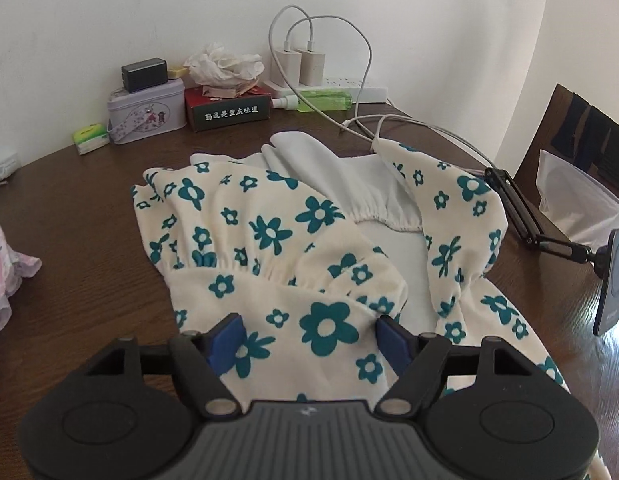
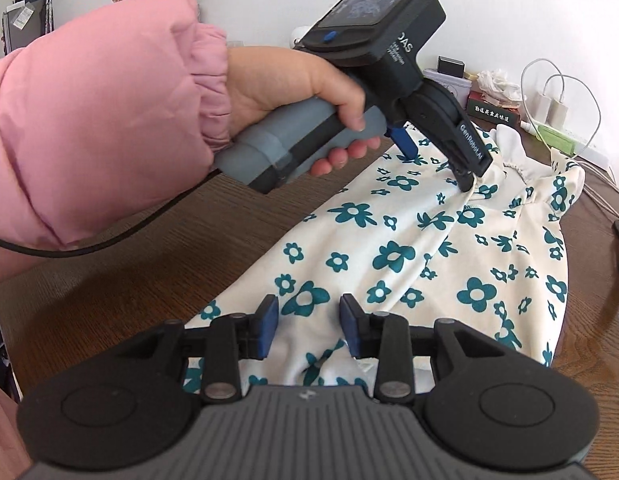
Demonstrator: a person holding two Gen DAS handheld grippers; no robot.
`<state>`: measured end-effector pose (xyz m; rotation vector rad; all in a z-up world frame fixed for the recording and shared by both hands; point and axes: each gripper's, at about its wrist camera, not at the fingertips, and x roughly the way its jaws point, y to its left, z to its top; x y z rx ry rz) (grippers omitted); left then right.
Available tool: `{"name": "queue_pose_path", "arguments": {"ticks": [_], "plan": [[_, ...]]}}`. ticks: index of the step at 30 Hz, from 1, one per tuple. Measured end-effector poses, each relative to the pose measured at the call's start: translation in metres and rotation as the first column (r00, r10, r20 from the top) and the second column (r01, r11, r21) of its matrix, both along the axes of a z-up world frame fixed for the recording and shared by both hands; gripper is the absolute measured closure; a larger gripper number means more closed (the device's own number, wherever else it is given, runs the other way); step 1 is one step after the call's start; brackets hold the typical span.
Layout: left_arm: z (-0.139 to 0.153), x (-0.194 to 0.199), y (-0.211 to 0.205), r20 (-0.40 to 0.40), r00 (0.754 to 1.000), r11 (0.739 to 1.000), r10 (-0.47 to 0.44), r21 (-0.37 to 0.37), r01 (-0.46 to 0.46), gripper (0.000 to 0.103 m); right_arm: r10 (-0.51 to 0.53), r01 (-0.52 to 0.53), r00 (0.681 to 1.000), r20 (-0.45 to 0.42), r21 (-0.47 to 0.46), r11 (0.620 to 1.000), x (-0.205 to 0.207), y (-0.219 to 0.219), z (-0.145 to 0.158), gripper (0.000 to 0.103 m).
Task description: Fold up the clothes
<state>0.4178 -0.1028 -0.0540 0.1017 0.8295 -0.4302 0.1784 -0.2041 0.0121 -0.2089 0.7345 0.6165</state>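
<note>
Brown table (image 1: 89, 240) bore my floral dress (image 1: 269, 232), one side lapped inward, lining showing; left gripper (image 1: 309, 334) and right gripper (image 2: 308, 322) both gaped, unclamped.

A dark wooden table (image 1: 69, 216) meets white walls (image 1: 109, 12); a chair back (image 1: 565, 120), perhaps, stands right.

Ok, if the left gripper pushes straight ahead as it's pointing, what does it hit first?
Probably the cream dress with teal flowers: the open left gripper already sits over its gathered fabric, though depth is unclear.
</note>
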Motion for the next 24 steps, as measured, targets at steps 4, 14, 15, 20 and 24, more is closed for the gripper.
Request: {"name": "queue_pose_path", "arguments": {"ticks": [4,14,15,20,24], "plan": [[0.001,0.027,0.002,-0.004,0.998,0.997,0.060,-0.046,-0.061,0.036,-0.002,0.003,1.000,-0.011,0.034,0.999,0.000,-0.004,-0.001,0.067],[0.000,0.087,0.012,0.008,0.967,0.965,0.253,-0.073,-0.252,0.073,-0.009,0.010,1.000,-0.018,0.082,0.997,-0.002,-0.010,-0.003,0.067],[-0.001,0.092,0.012,0.013,0.963,0.961,0.268,-0.068,-0.267,0.073,-0.008,0.010,1.000,-0.017,0.082,0.997,-0.002,-0.010,-0.003,0.067],[0.014,0.092,0.011,0.050,0.943,0.942,0.330,-0.089,-0.324,0.076,-0.012,0.013,1.000,-0.015,0.074,0.997,-0.002,-0.008,-0.002,0.067],[0.054,0.049,0.015,0.109,0.962,0.966,0.249,-0.102,-0.239,0.059,-0.024,0.024,1.000,-0.003,0.082,0.996,-0.004,-0.008,0.000,0.067]]}}
